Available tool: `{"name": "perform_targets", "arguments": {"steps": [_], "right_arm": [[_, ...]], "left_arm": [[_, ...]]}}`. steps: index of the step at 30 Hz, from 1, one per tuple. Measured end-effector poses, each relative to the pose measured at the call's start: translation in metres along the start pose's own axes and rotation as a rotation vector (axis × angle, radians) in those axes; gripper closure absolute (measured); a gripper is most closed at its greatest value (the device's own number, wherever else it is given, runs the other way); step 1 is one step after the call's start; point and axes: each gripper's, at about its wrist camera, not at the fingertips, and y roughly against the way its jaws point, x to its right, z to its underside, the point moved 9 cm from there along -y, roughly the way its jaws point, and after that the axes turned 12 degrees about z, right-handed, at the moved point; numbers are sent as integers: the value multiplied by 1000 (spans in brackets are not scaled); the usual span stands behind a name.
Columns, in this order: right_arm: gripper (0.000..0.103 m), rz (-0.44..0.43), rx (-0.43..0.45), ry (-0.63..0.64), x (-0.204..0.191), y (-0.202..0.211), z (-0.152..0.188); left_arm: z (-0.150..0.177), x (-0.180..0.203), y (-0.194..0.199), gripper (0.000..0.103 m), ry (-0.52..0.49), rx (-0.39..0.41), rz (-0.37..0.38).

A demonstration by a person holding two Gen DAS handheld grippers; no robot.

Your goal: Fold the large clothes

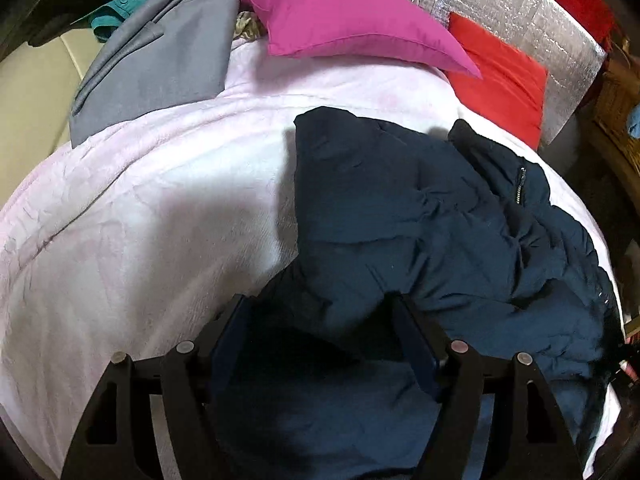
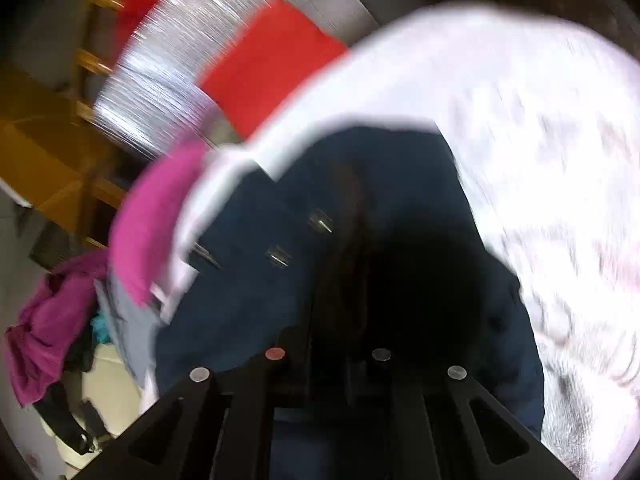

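A dark navy quilted puffer jacket (image 1: 420,216) lies crumpled on a bed covered by a pale pink fleecy blanket (image 1: 140,208), spread toward the right side of the bed in the left wrist view. Its fabric is matte and stitched into soft padded panels, with a short metal zip showing near its upper right fold.

The left claw (image 1: 324,320) stands with its two black fingers wide apart, and a bulge of the jacket sits between them; the fingers flank the cloth without pinching it.

The right wrist view is badly smeared by motion. There the right claw (image 2: 340,292) shows dark fingers drawn close together against a deep shadowed fold of the navy jacket (image 2: 248,280); it seems to be clamped on the fabric, though the blur and darkness leave that uncertain. Three small shiny metal snaps glint on the jacket just beyond the fingers.

At the head of the bed rest a smooth magenta pillow (image 1: 352,20) and, just beside it, a bright red cushion (image 1: 500,76), backed by a crinkled silver foil panel (image 1: 520,8). A folded grey garment (image 1: 168,52) lies on the blanket's far left edge, with a bit of teal cloth (image 1: 116,12) behind it.
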Motion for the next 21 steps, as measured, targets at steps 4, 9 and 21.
{"name": "perform_targets", "arguments": {"steps": [4,9,21], "right_arm": [[79,2,19,10,5,21,-6],[76,18,166,58,0,68,-20],[78,54,-53,203,-43,-7,18]], "left_arm": [[-3,-5,5,28,35,12,16],[-21,9,32,28,-35,169,12],[3,9,-8,18,-44,6,-11]]}}
